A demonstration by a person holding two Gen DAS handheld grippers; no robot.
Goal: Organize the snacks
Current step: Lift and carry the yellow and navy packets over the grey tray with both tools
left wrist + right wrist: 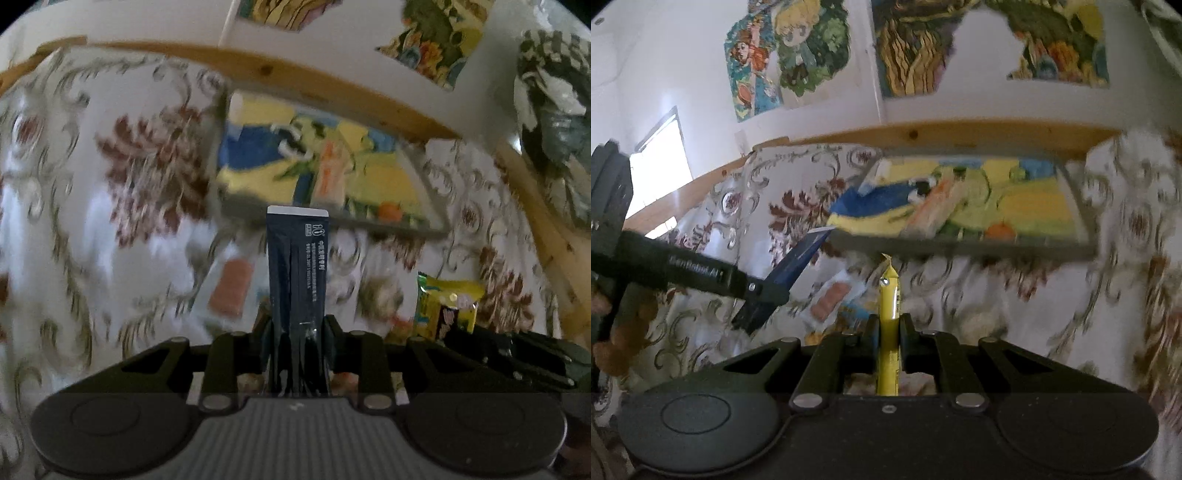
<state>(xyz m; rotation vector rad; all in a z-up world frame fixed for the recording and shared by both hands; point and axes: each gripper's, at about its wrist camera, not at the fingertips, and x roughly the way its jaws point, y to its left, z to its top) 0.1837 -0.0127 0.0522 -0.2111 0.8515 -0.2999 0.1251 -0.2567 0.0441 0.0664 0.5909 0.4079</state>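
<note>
My left gripper (297, 328) is shut on a dark navy snack packet (297, 266) that stands upright between its fingers, white strip at the top. My right gripper (889, 332) is shut on a yellow snack packet (889, 306), seen edge-on. That yellow packet (445, 306) also shows at the right of the left wrist view. In the right wrist view the left gripper (764, 295) with the navy packet (799, 258) is at the left. Ahead of both lies a grey-rimmed tray (369, 221) (960, 251) with a colourful printed bottom. A pinkish-orange wrapped snack (231, 290) (827, 301) lies on the cloth.
A floral tablecloth (110, 184) covers the table, whose wooden edge (258, 70) runs along a white wall with cartoon pictures (786, 51). A blue-and-orange wrapper (855, 314) lies near the right gripper. A hand (613, 332) shows at far left.
</note>
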